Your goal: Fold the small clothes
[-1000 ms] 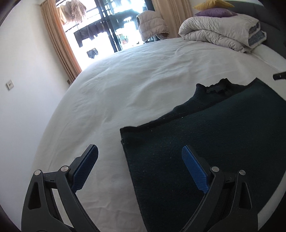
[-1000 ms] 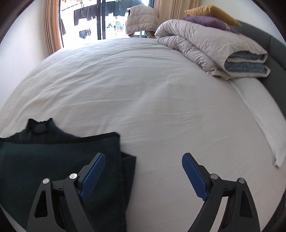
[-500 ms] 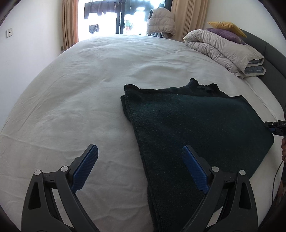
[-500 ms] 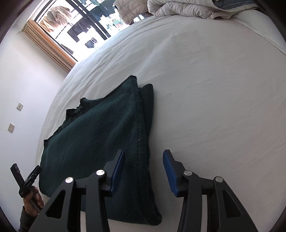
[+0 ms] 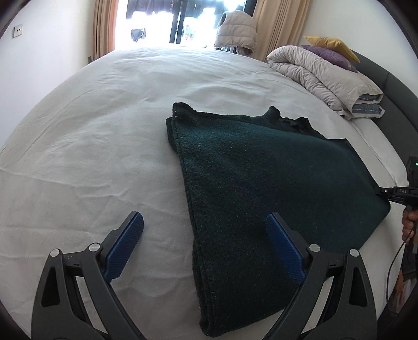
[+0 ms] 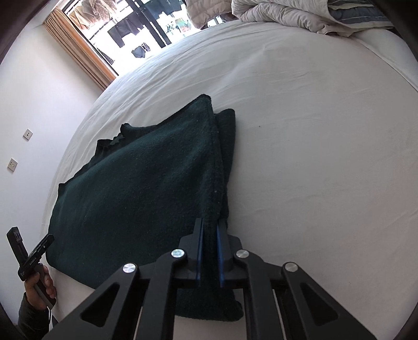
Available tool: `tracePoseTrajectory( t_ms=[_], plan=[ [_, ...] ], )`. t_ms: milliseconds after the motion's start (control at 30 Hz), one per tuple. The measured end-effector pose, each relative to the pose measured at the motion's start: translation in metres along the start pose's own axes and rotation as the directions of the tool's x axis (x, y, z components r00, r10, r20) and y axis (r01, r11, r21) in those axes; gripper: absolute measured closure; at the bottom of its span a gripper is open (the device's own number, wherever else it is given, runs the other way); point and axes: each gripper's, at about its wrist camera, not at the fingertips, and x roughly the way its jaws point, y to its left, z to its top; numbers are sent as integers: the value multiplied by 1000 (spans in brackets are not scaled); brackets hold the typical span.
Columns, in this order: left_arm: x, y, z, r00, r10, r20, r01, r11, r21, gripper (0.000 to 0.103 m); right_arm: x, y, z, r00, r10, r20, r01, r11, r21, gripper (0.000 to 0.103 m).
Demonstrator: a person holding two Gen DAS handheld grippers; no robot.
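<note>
My right gripper [image 6: 209, 251] has just been closing, and the frames show its blue pads pinched on the near right edge of the dark green sweater [image 6: 146, 188], several stacked layers of knit between them. My left gripper [image 5: 203, 245] stands wide open and holds nothing: one finger over bare sheet, the other over the cloth, straddling the sweater's left edge.

The sweater lies flat on the white bed [image 5: 78, 157], already folded narrower, near the near edge of the mattress and well apart from the rolled duvet [image 5: 321, 75] at the far right.

What worries me: only one side is gripped. If I lift the right now, the hem will rise skewed, the tucked part along the right edge may slip out, and the fold will open. The pinch may also hold only the upper layers; I cannot tell from the right wrist view how deep the bite goes, so the bottom layer could stay behind and drag. On the left, the far finger could press into the top of the cloth rather than get under its edge, bunching it. The loose sheet might get caught too.

The sweater's long axis runs from near to far, slightly aslant. Its collar [image 5: 290, 121] points away, towards the window [image 5: 167, 21]; the hem is nearest me.
</note>
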Motion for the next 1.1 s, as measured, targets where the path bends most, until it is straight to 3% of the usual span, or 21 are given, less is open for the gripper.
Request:
tracePoseTrajectory(
  t_ms=[200,333,400,467,567,867,900,967,1033,1100],
  plan=[
    [1,0,-3,1000,3,-2,-3,1000,1,7,-9,-13,-21,998,-12,55,8,997,77,97],
    [3,1,-4,1000,5,-5,-5,1000,8,7,-2,-33,-34,996,44,80,-56,986,155,97],
    [3,1,-4,1000,7,-4,-7,1000,9,7,-2,-31,-31,995,50,81,-61,989,134,96],
    [1,1,-3,1000,11,6,-11,1000,7,7,-4,-20,-26,997,7,80,-12,997,71,93],
    [-10,-4,3,998,22,61,-23,1000,19,7,-6,-7,-23,996,-13,88,11,1000,14,90],
    [-3,-51,58,981,75,180,-112,972,209,7,5,9,-17,993,-83,82,86,996,-33,90],
    [1,-55,61,980,83,178,-122,968,219,7,4,9,-17,991,-99,85,102,995,-25,86],
    [14,-65,63,978,137,155,-174,950,258,7,-3,4,-20,984,-143,107,144,990,-3,63],
    [37,-64,57,976,200,83,-216,932,290,7,-14,-1,-23,972,-189,137,186,982,33,52],
    [54,-49,46,974,225,35,-226,936,270,7,-23,3,-25,964,-203,172,197,979,50,52]
  ],
)
